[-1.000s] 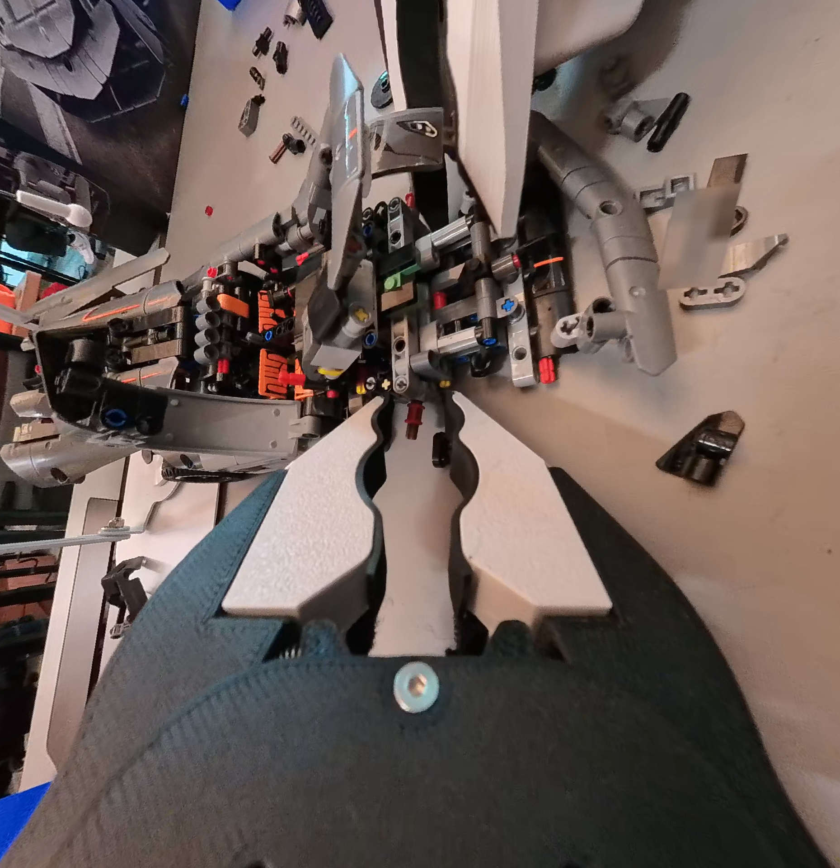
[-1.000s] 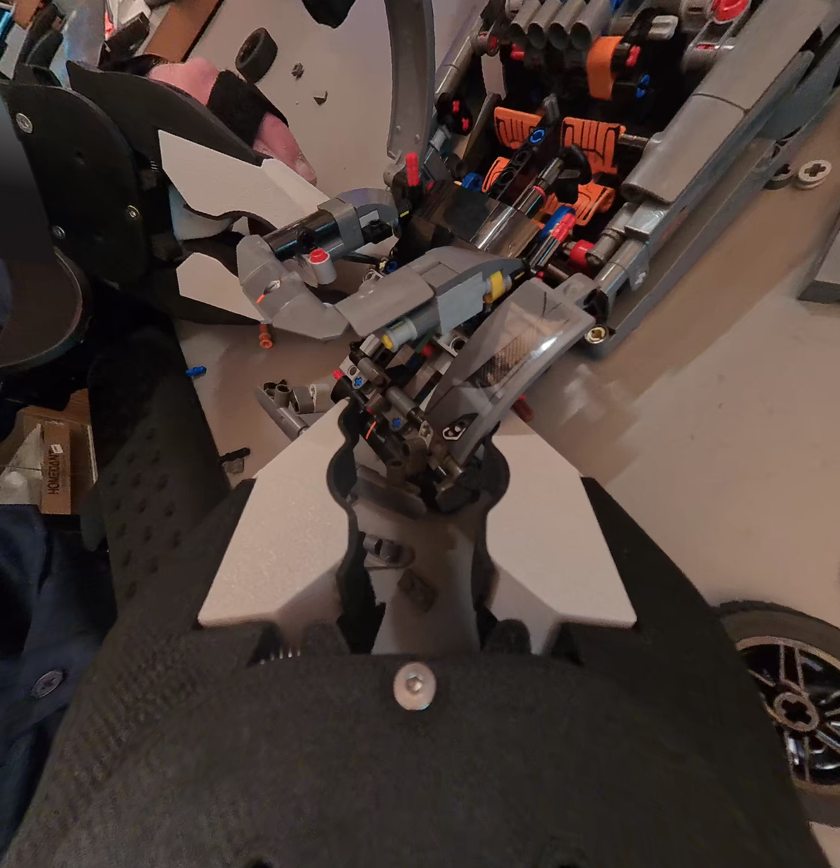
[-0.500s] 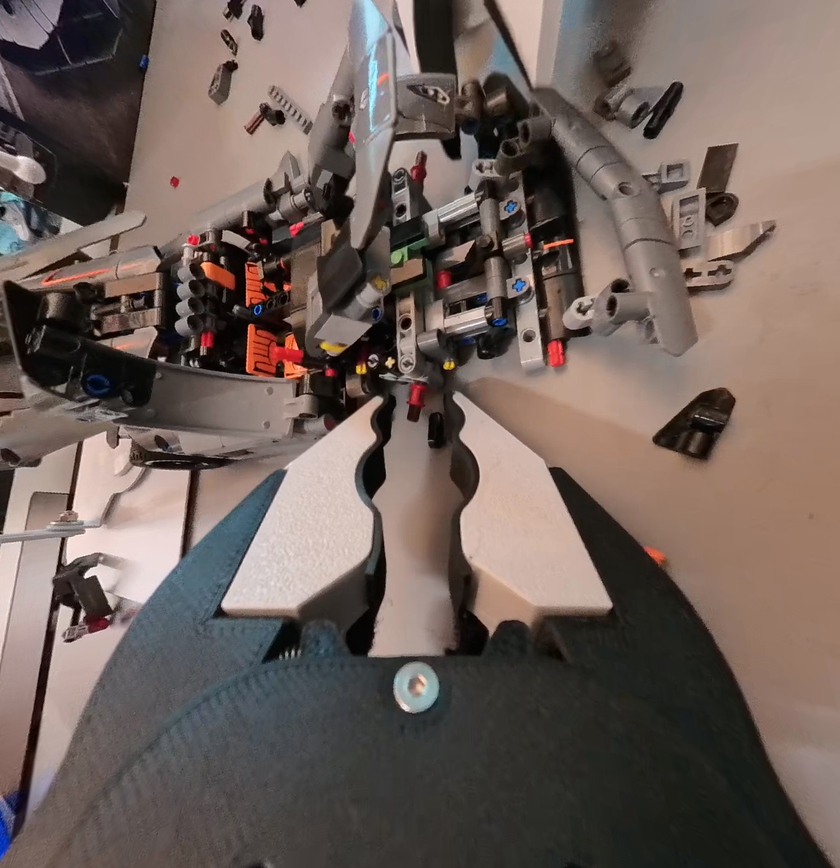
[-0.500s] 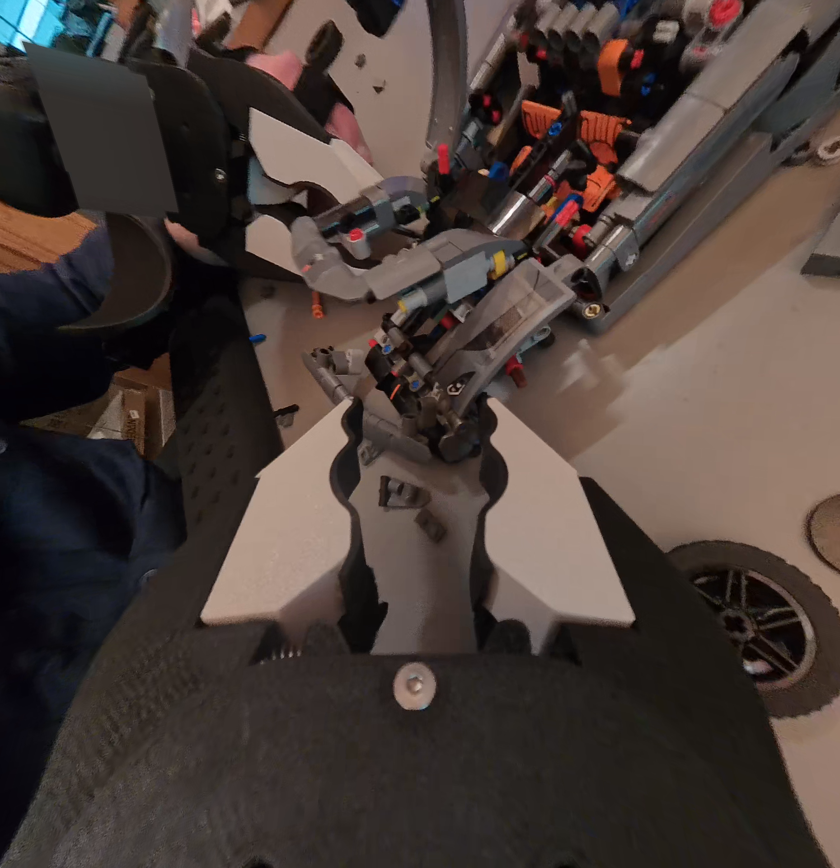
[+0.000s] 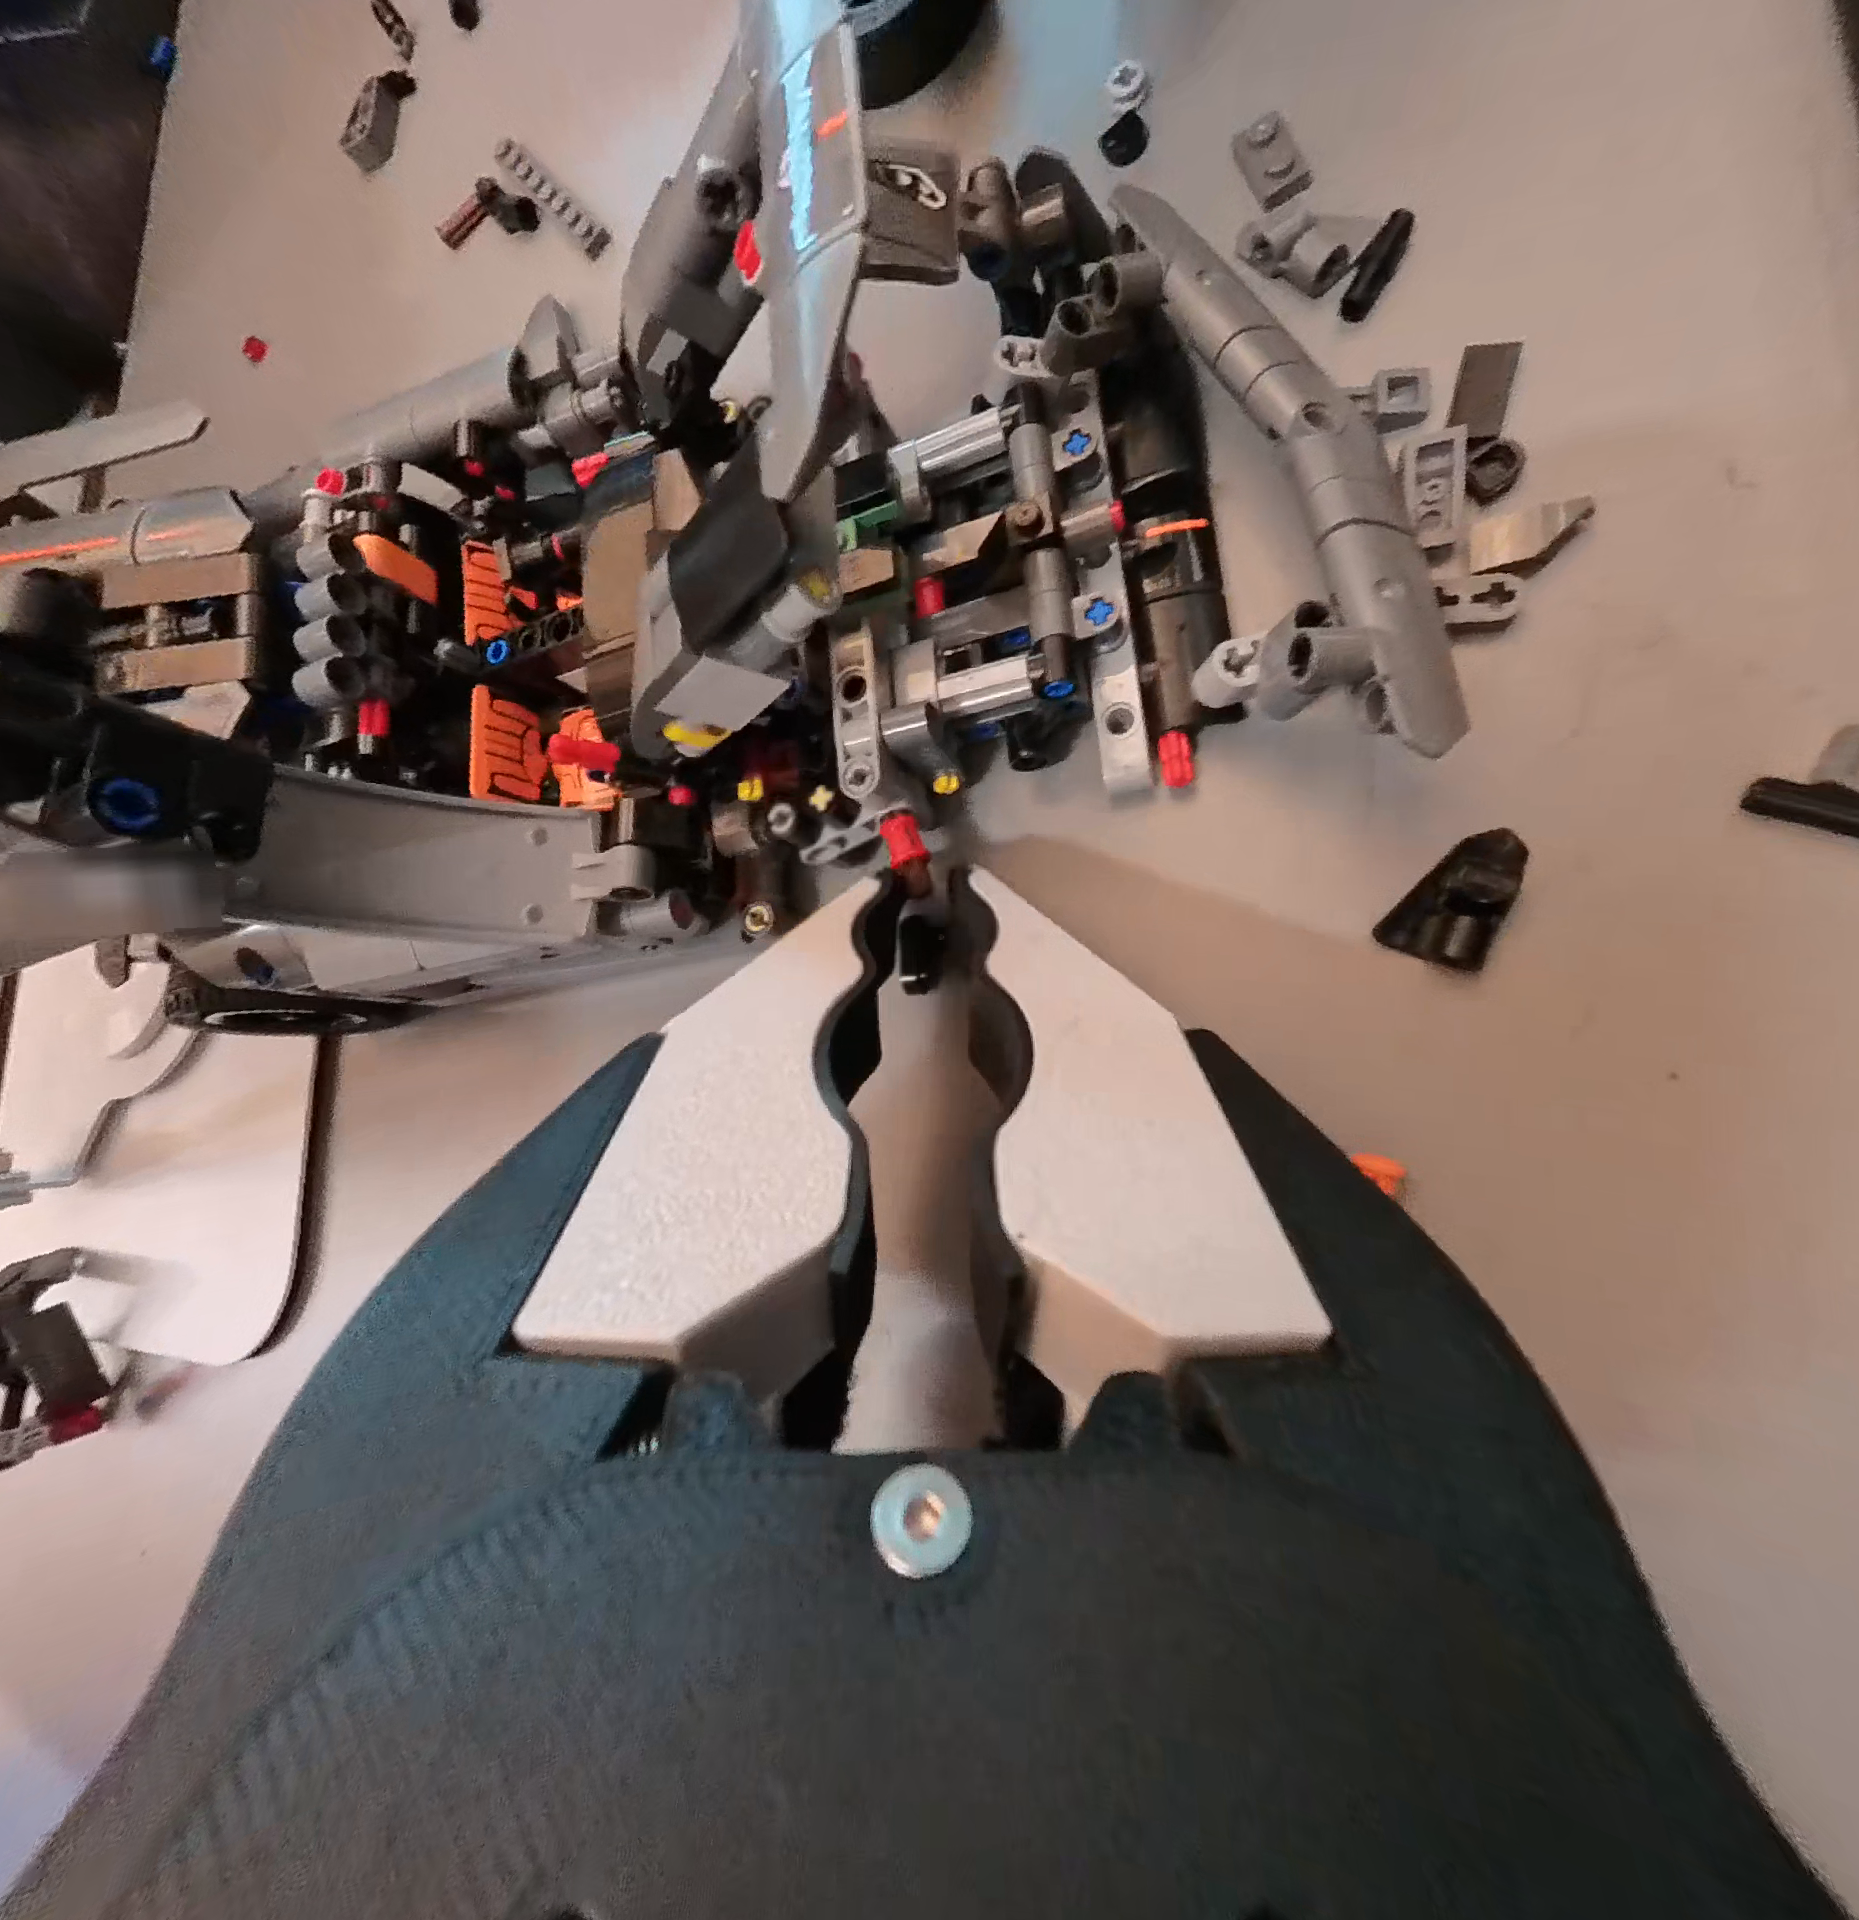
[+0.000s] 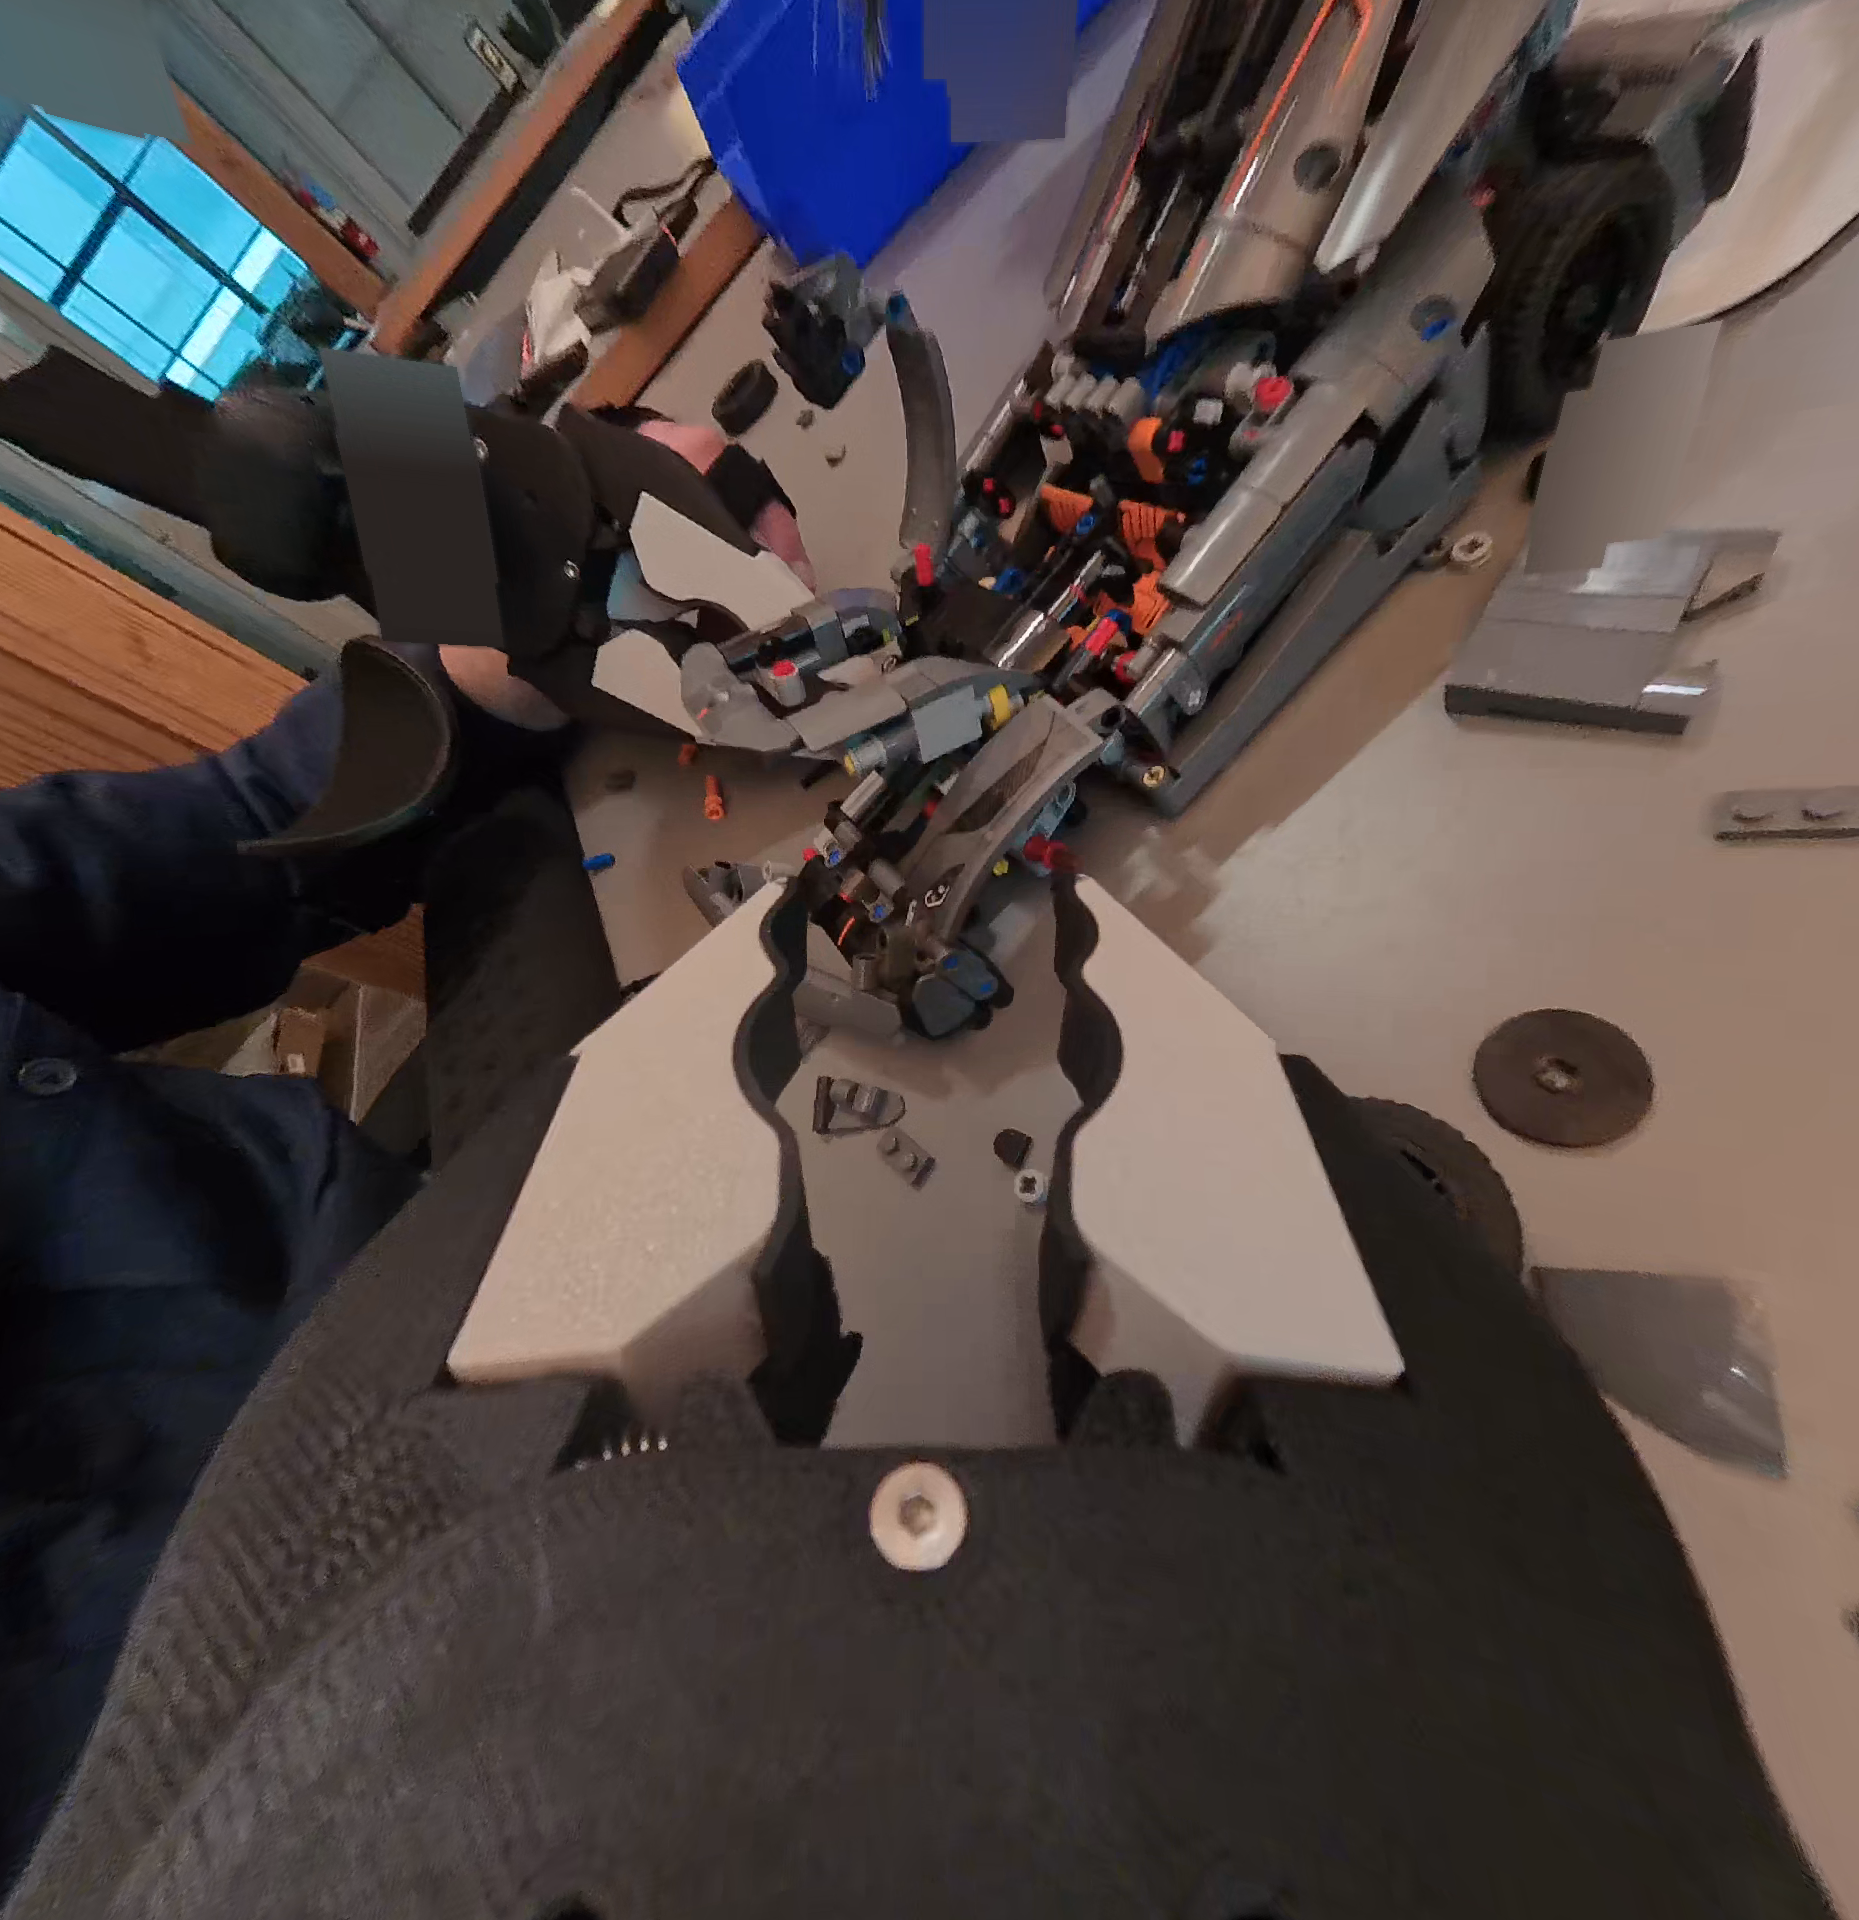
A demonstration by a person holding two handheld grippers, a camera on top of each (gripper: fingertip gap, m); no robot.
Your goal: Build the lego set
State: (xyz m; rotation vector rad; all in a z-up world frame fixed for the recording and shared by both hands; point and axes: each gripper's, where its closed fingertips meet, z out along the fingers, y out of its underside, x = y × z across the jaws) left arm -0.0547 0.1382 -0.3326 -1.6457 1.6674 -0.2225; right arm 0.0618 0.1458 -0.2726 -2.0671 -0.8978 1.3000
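Note:
The part-built grey, black and orange lego car [image 5: 405, 873] lies on the pale table; it also shows in the right wrist view [image 6: 1247, 499]. A grey curved panel assembly [image 5: 800, 260] sticks out from its open front end. My left gripper [image 5: 925, 894] is shut on a black and red pin piece at the car's front edge; the right wrist view shows it [image 6: 790, 634] clamped on that front end. My right gripper [image 6: 920, 894] is open, and the tip of the panel assembly [image 6: 946, 977] sits loosely between its fingers with a gap on the right side.
Loose parts lie around: a grey arched beam [image 5: 1320, 468], a black wedge piece [image 5: 1455, 904], small dark pieces [image 6: 873, 1107], a tyre [image 6: 1444, 1174], a black disc [image 6: 1559, 1075], grey plates [image 6: 1590, 644]. A blue bin [image 6: 831, 135] stands behind. A dark sleeve [image 6: 125, 883] is at the left. Across from one pair of fingers to the other is roughly 15 cm. The black disc [image 6: 1559, 1075] lies around 9 cm away from my right fingertips.
My right gripper has pulled back from the panel assembly and no longer shows in the left wrist view. My left gripper keeps its hold while the car has shifted a little.

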